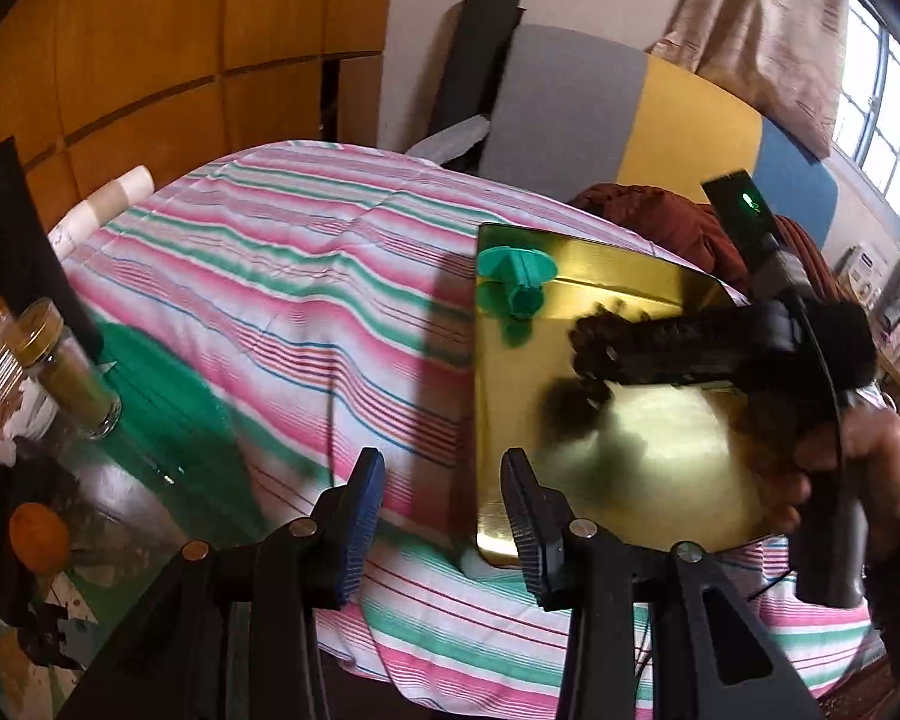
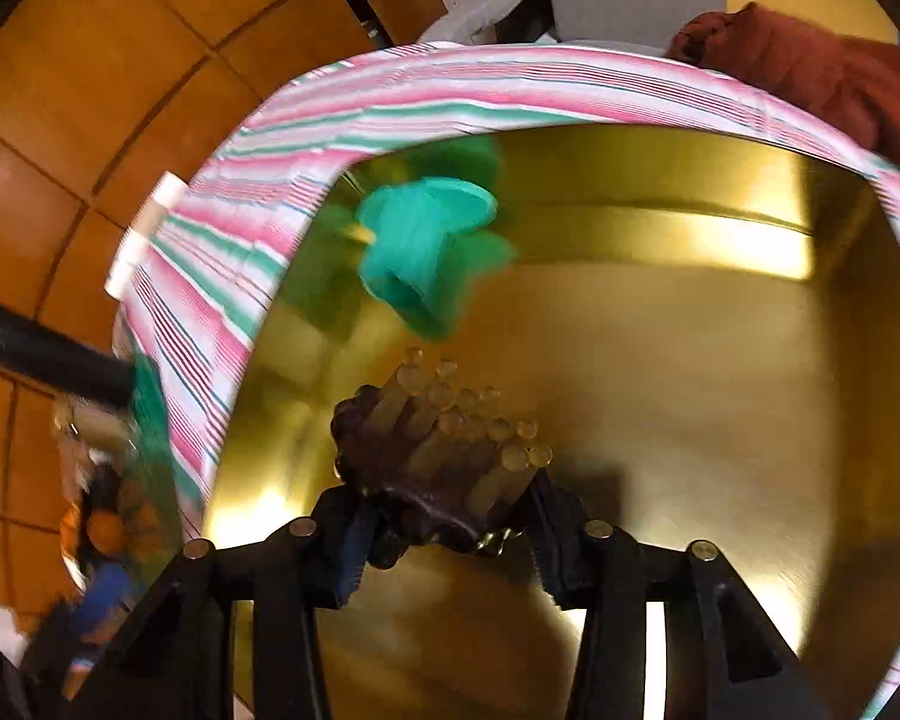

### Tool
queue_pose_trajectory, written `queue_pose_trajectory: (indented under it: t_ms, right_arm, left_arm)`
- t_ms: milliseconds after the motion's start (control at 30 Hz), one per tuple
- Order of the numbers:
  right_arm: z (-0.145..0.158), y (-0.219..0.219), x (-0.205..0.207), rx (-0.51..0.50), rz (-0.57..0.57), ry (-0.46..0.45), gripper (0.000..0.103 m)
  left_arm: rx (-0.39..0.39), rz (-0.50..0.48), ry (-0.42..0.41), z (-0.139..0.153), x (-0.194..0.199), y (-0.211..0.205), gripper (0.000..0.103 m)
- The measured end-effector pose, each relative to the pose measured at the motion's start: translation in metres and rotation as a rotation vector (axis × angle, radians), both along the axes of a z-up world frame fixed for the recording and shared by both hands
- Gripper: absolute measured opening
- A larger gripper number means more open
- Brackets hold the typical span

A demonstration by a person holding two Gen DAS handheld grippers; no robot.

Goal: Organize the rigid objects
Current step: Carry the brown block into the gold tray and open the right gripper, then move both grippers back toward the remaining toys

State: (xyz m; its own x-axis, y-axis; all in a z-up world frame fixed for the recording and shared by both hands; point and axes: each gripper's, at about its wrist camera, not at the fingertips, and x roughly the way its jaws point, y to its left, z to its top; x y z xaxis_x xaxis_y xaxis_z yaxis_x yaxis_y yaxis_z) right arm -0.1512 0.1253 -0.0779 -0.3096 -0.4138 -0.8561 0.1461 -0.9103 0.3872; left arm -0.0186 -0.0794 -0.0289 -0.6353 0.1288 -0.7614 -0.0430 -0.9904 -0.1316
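Note:
A gold metal tray (image 1: 660,468) lies on the striped cloth (image 1: 270,300) at the right. A teal plastic piece (image 1: 513,282) sits in its far left corner, blurred in the right wrist view (image 2: 426,246). My right gripper (image 2: 450,528) hangs above the tray floor (image 2: 720,360), shut on a bundle of translucent sticks (image 2: 468,426) wrapped in a dark band. In the left wrist view a hand holds that gripper (image 1: 594,354) over the tray, its shadow below it. My left gripper (image 1: 444,516) stands open over the cloth at the tray's left edge, with nothing between its fingers.
A glass spice jar (image 1: 69,372) and an orange (image 1: 38,531) sit among clutter at the left. A white roll (image 1: 102,204) lies at the cloth's far left edge. A rust-red cloth (image 1: 648,216) is heaped behind the tray, with a padded board (image 1: 570,108) beyond it.

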Motion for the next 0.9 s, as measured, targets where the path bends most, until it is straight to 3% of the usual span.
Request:
queue_pose_trajectory:
  t_ms: [67,267,633,900]
  right_arm:
    - [-0.001,-0.001,-0.009,-0.078,-0.023,-0.007,0.066]
    - [0.018,0.007,-0.001,-0.172,-0.047,0.046,0.076]
    - [0.063,0.048,0.07,0.075,-0.011,0.279,0.076]
    - [0.089,0.126,0.124,0.189,-0.123,0.39,0.076]
  left_arm:
    - [0.003,-0.001,-0.004,-0.003,-0.001,-0.002,0.04]
    - [-0.009,-0.003,-0.005,-0.008,-0.003,0.0,0.04]
    - [-0.032,-0.06,0.023,0.008,0.001,0.028,0.04]
    - [-0.098,-0.171,0.066,0.026,0.009,0.078,0.04]
